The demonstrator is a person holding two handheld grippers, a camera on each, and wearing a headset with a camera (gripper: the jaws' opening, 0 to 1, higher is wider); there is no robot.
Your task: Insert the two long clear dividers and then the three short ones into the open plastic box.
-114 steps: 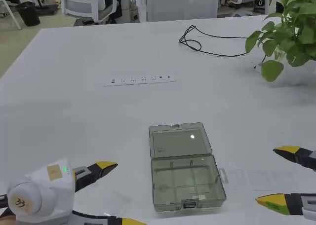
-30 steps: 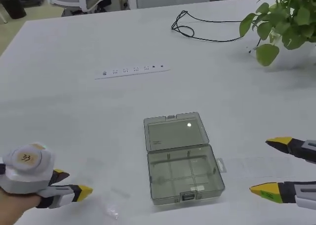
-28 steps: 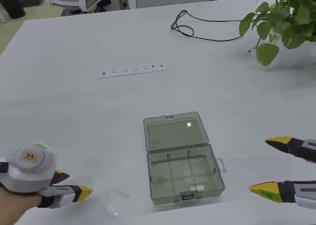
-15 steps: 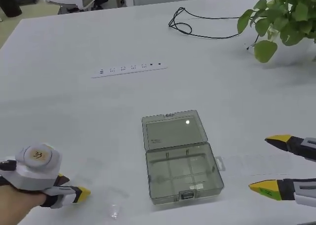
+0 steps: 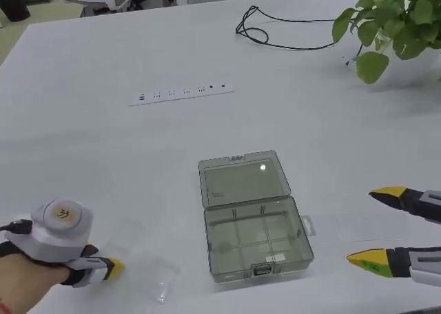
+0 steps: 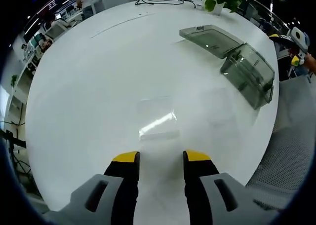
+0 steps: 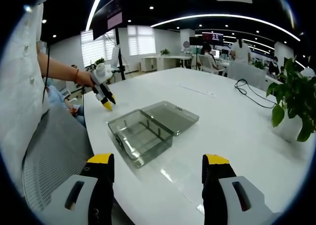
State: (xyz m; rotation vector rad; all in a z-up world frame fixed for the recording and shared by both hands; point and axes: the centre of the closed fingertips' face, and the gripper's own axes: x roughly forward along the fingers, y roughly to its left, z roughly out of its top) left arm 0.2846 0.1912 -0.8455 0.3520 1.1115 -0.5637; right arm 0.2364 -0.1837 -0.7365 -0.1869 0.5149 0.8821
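Divider (image 6: 157, 117) looks thin, slick (likely brittle): pinch its edge; left gripper (image 6: 161, 158) and right gripper (image 7: 159, 162) both spread, empty.

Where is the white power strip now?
In the head view, the power strip lies on the table, beyond the open plastic box and left of the black cable.

White table (image 5: 83, 142), pale and matt, seen from the head view. The open plastic box (image 5: 242, 180) sits near the front edge, its lid laid flat on its far side. Clear dividers (image 5: 344, 224) lie flat just right of the box, with more clear pieces (image 5: 162, 279) flat well to its left. Beyond the box: power strip (image 5: 180, 93) back-left, looped black cable (image 5: 265, 37) farther back, potted plant (image 5: 393, 25) far back-right.
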